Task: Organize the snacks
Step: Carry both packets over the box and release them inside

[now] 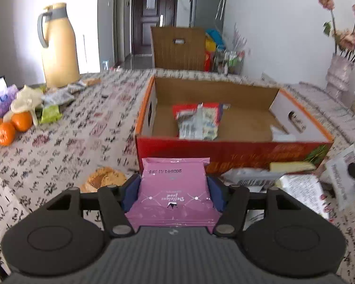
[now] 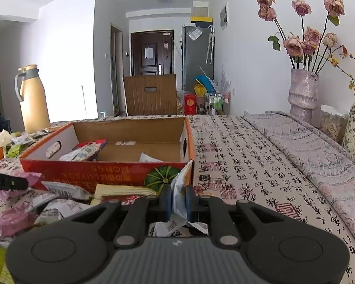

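Hidden, cut off and blurred parts in both wrist views

In the left wrist view the pink snack packet (image 1: 175, 189) covers the inner faces of the left gripper (image 1: 175, 184), and its near end is hidden behind the gripper body; the packets in the cardboard box (image 1: 224, 151) are motion-blurred, their print unreadable, and the oranges (image 1: 11, 127) are partly cut by the left edge. In the right wrist view the white wrapper (image 2: 180, 189) is hidden where the right gripper (image 2: 178, 196) pinches it, the box's near wall hides much of its floor, and the loose packets (image 2: 14, 217) at lower left run off the frame.
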The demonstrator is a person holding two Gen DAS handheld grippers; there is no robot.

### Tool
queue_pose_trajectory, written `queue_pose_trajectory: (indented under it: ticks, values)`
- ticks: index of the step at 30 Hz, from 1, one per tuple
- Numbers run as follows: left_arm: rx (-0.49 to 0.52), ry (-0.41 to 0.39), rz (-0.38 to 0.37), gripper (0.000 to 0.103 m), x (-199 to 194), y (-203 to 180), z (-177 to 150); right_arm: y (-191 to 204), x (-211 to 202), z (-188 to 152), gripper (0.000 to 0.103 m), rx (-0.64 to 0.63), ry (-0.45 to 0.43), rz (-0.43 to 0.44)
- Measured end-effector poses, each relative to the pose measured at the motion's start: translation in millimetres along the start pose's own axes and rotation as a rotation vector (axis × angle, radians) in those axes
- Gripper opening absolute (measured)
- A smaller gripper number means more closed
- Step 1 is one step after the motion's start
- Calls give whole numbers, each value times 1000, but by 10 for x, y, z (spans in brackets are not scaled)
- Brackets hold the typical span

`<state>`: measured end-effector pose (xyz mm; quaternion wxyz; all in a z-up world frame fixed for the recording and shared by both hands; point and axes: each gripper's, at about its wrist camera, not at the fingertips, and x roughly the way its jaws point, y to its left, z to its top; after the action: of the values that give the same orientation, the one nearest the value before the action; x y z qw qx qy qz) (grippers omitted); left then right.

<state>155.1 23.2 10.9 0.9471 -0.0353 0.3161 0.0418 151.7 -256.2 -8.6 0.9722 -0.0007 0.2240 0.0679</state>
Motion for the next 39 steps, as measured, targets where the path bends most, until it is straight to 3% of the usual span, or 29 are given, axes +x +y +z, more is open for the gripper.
queue_pose_trajectory:
  ticks: [10,21,30,39]
  values:
    - [7,-112,-23,63,-227,-97,222,102,-61,171,12,-5,-63,24]
    - [40,-204,-16,63,-220,-258,541,295,58,485,12,-19,-140,75]
    - [50,-220,5,63,27,-318,800,439,452,752,12,-35,-144,115]
    - [53,-185,32,63,456,-272,932,516,933,854,12,-21,-60,151]
